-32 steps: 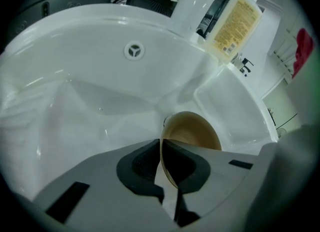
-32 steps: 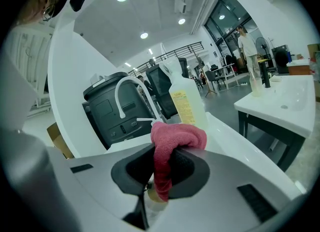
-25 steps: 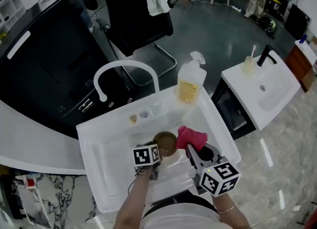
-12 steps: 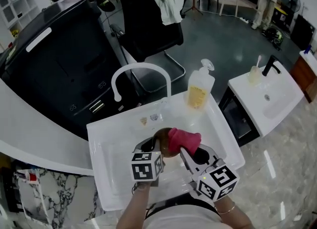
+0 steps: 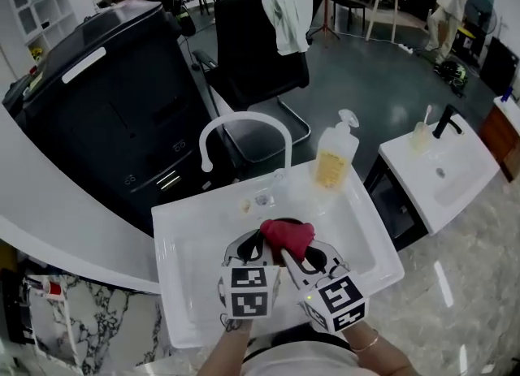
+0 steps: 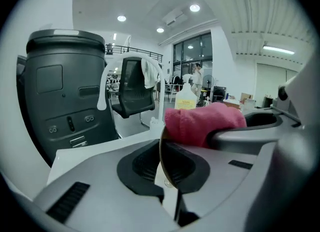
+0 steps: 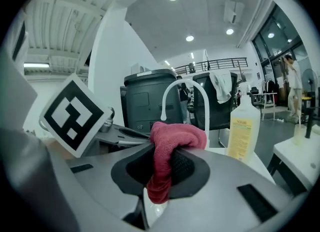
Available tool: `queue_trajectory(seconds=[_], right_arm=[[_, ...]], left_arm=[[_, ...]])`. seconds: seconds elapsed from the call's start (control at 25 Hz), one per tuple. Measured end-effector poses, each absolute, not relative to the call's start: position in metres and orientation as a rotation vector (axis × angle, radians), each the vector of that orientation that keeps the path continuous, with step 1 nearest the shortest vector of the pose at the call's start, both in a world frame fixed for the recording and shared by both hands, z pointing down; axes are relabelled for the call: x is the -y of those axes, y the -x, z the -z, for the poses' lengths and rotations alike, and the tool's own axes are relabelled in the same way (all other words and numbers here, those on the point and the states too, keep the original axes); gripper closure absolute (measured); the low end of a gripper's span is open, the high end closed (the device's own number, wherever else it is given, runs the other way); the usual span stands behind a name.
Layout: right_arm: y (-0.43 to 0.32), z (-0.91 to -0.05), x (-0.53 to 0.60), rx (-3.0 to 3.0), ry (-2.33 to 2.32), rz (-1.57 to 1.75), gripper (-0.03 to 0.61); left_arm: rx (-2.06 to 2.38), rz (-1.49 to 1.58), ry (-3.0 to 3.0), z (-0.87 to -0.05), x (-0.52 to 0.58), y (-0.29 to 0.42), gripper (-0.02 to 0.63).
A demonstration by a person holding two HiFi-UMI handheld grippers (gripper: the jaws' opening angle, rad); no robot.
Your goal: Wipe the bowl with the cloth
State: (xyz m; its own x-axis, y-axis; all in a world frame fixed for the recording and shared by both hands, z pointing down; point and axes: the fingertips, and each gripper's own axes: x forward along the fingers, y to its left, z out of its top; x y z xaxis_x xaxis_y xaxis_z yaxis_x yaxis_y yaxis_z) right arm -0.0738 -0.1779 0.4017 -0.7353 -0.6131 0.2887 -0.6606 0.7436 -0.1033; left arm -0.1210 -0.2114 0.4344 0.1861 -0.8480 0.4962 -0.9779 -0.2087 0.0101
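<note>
Fingers (image 6: 95, 188) of the left gripper (image 6: 167, 176) are clamped on the rim of the bowl (image 6: 161, 156) while the right gripper (image 7: 159, 173) pinches the red cloth (image 7: 176, 137) against it at one o'clock of the left gripper, over the sink (image 5: 187, 244), so wiping seems under way, not finished

Head camera looks down; claw cameras share the faucet (image 5: 245, 115).

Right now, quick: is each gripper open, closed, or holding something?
Left gripper: closed on the rim of the bowl.
Right gripper: closed on the pink cloth.
</note>
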Motion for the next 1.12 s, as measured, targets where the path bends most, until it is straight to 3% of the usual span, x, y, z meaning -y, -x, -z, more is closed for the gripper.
queue_trajectory(seconds=[0.6,1.12], right_arm=[[0.075,-0.422,0.188,2.440,-1.046,0.091,0.522],[0.047,-0.408,0.185,2.466,-1.148,0.044,0.522]], left_arm=[[1.710,-0.564,-2.119,-0.431,0.189,0.127,0.584],[1.744,-0.566,-2.070,-0.440,0.198,0.142,0.584]])
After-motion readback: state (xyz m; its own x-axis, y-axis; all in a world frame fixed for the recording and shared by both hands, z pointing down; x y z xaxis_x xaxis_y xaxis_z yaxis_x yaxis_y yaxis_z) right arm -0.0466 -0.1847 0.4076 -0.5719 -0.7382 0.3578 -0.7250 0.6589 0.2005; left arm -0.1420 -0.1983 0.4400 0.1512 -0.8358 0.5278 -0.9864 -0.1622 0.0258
